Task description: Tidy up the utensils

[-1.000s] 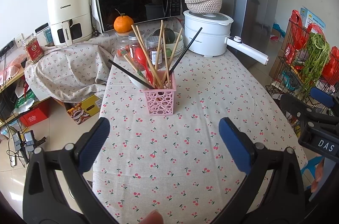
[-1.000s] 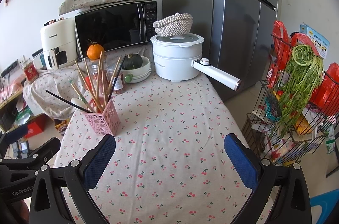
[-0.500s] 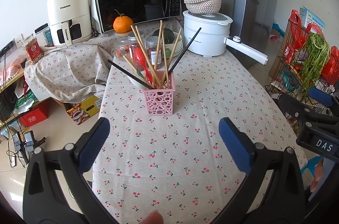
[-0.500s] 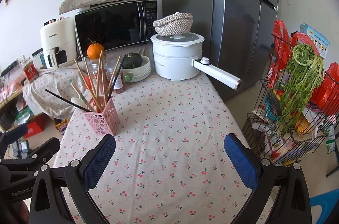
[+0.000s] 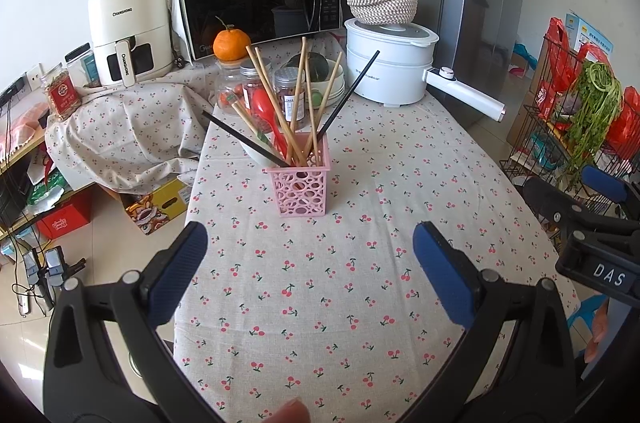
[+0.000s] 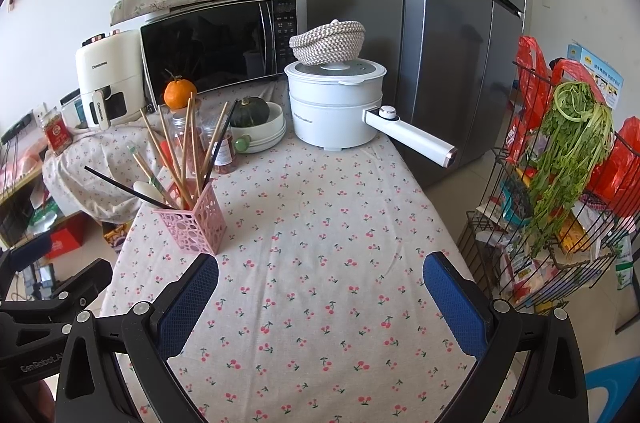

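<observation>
A pink lattice utensil holder (image 5: 300, 185) stands on the cherry-print tablecloth (image 5: 360, 283). It holds several wooden chopsticks (image 5: 276, 103), two black chopsticks (image 5: 348, 91), a red spoon (image 5: 266, 111) and a white spoon. In the right wrist view the holder (image 6: 192, 223) is at the left. My left gripper (image 5: 310, 263) is open and empty, a little short of the holder. My right gripper (image 6: 320, 297) is open and empty over the cloth, to the right of the holder.
Behind the holder stand jars (image 5: 250, 87), an orange (image 5: 231, 44), a bowl with a squash (image 6: 256, 123), a white pot with a long handle (image 6: 336, 103), a microwave (image 5: 260, 7) and an air fryer (image 5: 128, 27). A fridge (image 6: 448, 23) and wire rack with greens (image 6: 560, 163) are at right.
</observation>
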Available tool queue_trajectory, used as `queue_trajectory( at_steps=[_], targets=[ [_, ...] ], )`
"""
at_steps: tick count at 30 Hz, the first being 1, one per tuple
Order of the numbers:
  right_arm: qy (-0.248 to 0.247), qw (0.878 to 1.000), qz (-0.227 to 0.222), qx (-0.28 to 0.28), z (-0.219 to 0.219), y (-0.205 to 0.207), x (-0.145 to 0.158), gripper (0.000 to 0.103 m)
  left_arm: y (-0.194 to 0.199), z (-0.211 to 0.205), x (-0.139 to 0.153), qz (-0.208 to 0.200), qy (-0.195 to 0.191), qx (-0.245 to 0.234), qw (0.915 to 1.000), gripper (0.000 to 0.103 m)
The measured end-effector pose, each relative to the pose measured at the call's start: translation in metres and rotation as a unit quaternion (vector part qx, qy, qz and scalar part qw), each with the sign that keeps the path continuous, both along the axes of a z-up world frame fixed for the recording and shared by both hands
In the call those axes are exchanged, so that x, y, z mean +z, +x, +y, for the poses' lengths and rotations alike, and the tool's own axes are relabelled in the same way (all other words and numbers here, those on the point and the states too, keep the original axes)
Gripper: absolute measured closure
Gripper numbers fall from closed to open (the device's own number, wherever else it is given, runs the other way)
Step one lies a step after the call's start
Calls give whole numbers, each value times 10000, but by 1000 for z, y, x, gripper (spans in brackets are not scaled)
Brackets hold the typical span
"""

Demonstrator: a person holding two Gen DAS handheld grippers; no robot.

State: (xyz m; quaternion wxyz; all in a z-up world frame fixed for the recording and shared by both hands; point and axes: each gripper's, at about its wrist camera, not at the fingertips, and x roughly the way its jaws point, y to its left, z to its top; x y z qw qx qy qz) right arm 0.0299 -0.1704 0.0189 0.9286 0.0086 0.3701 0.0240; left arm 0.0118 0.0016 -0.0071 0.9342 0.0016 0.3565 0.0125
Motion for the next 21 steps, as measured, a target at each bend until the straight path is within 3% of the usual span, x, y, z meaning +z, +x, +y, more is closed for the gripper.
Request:
queue_trajectory(
  at_steps=[21],
  targets=[
    [7,10000,43,15,0,-1,-4,0,-2,-1,-4,18,-66,-55,10000,1]
  ],
)
